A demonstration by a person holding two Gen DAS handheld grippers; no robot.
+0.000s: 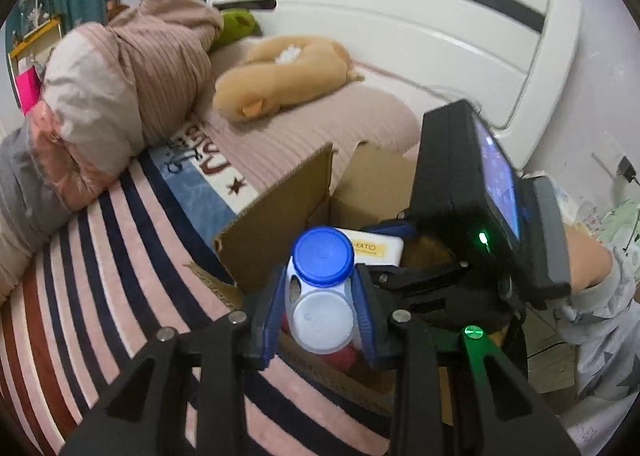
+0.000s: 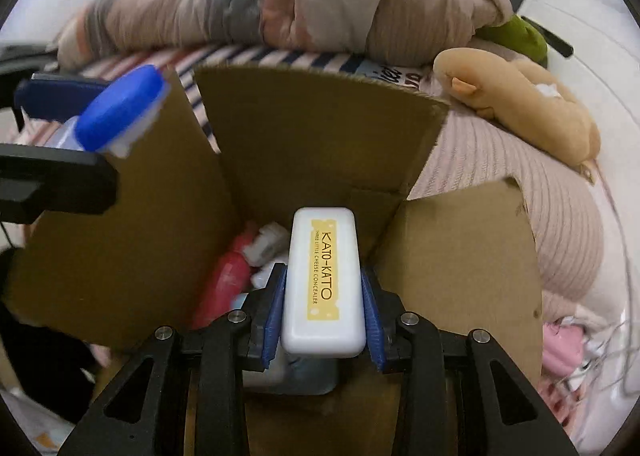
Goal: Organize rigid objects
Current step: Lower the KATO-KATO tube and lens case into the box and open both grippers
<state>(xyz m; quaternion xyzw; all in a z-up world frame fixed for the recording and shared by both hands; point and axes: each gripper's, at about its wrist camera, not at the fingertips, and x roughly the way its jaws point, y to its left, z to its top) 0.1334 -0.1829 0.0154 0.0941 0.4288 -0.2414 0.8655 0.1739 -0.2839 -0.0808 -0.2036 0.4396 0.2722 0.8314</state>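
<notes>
Grippers (image 1: 320,316) (image 2: 324,312) pictured over open cardboard box (image 2: 320,128), left pinching blue-capped bottle (image 1: 322,288) near its left flap, right clamping white concealer case (image 2: 324,280) mid-box; narrow side grips likely to slip if tilted.

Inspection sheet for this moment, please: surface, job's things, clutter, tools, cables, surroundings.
Surface: striped bedcover on a bed; open cardboard box stands on it.
Job's things: blue-capped bottle and white case, both held over the box; red bottle lies inside.
Clutter: rolled quilt, tan plush toy, green plush.
Tools: left tool shut on the blue-capped bottle; right tool shut on the white case.
Cables: thin cable at the bed's edge; plug on the wall.
Surroundings: white headboard, shelves behind, blurred.
</notes>
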